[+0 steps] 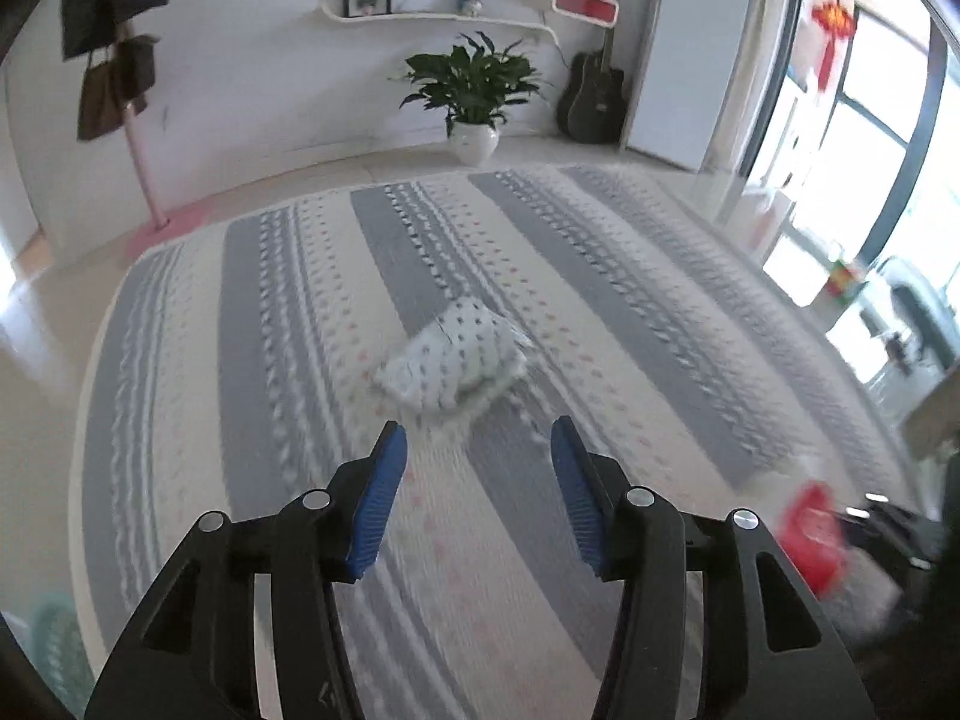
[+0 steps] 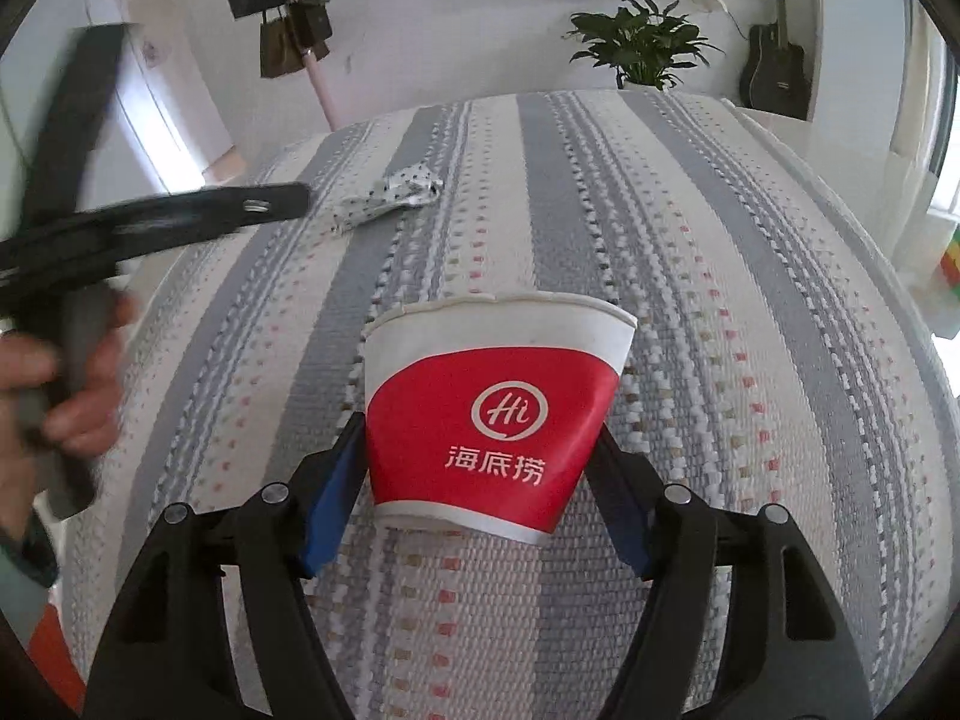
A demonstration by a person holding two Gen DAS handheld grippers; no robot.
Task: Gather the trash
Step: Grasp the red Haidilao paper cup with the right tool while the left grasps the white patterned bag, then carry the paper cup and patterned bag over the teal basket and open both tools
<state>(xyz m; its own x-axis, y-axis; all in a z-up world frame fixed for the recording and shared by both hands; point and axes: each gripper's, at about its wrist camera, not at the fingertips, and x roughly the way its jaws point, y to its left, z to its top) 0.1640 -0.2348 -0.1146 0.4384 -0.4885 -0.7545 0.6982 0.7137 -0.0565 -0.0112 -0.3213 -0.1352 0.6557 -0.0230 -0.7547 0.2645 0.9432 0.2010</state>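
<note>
Right gripper [image 2: 480,468] fingers clamp the red paper cup [image 2: 495,420] for carrying, while left gripper [image 1: 480,480] fingers, half-open and empty, aim at the spotted wrapper [image 1: 453,354] mid-rug [image 1: 660,300].

"Hi" and 海底捞 on paper cup [image 2: 492,420]

Striped woven rug [image 1: 252,360], grey and cream bands with rows of small pink and white stitches, spread over pale floor [image 1: 36,396]. On the rug, a crumpled white wrapper with dark dots [image 1: 456,354], lying across a grey band and a cream one. Beyond the rug's far edge, on the floor: a white pot with a leafy plant [image 1: 474,141], and left of the rug's far corner, a pink stand base [image 1: 162,225].
</note>
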